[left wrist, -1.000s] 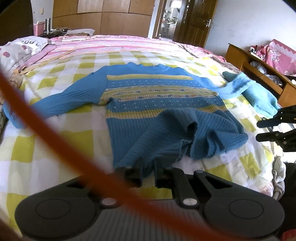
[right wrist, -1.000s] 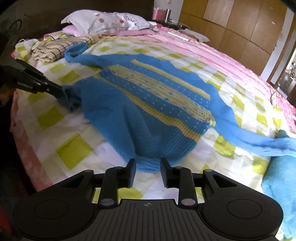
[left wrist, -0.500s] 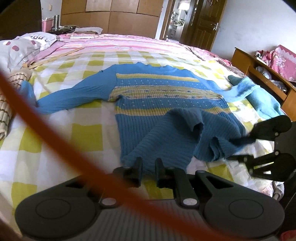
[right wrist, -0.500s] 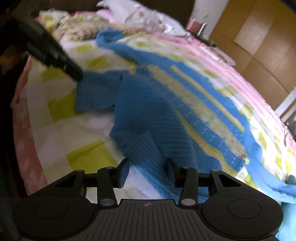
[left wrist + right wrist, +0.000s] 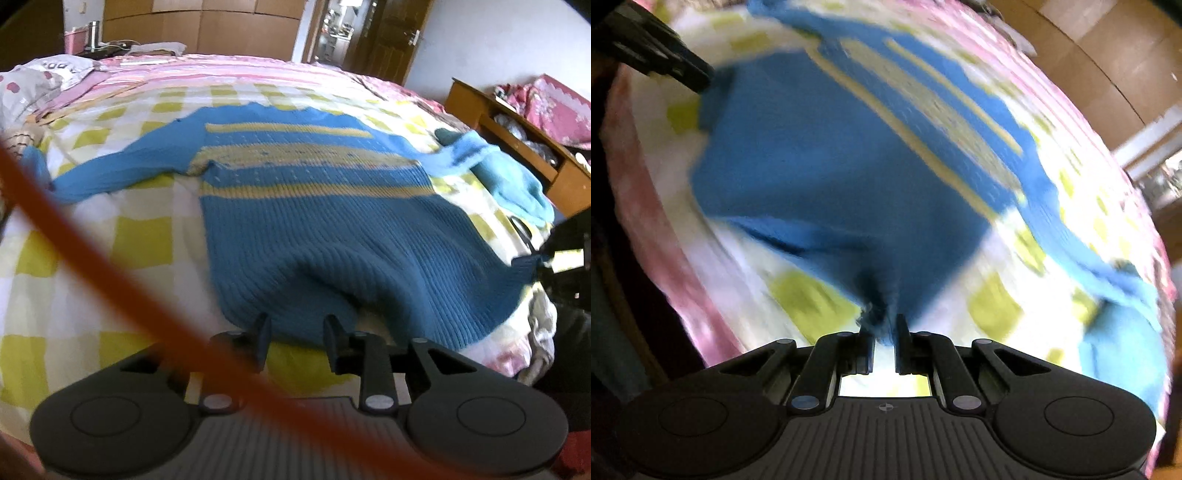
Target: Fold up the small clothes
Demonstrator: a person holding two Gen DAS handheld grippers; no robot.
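Note:
A blue knit sweater point(image 5: 325, 229) with yellow stripes lies spread on the checked bedspread, sleeves out to both sides. My left gripper point(image 5: 297, 326) sits at the sweater's near hem with its fingers apart around the hem edge. My right gripper point(image 5: 884, 325) is shut on the sweater's point(image 5: 849, 177) hem corner; it shows in the left wrist view point(image 5: 532, 260) at the right, pulling that corner taut. In the blurred right wrist view the left gripper point(image 5: 698, 79) touches the far hem corner.
A light blue folded cloth point(image 5: 513, 181) lies at the sweater's right sleeve. A wooden cabinet point(image 5: 517, 133) stands right of the bed. Pillows point(image 5: 33, 81) lie at the far left. An orange cord point(image 5: 110, 258) crosses the left wrist view. The bed edge point(image 5: 646, 206) is close.
The right gripper closed on the hem corner and pulled it outward, flattening the bunched lower part of the sweater. The left gripper's fingers have opened wider at the hem.

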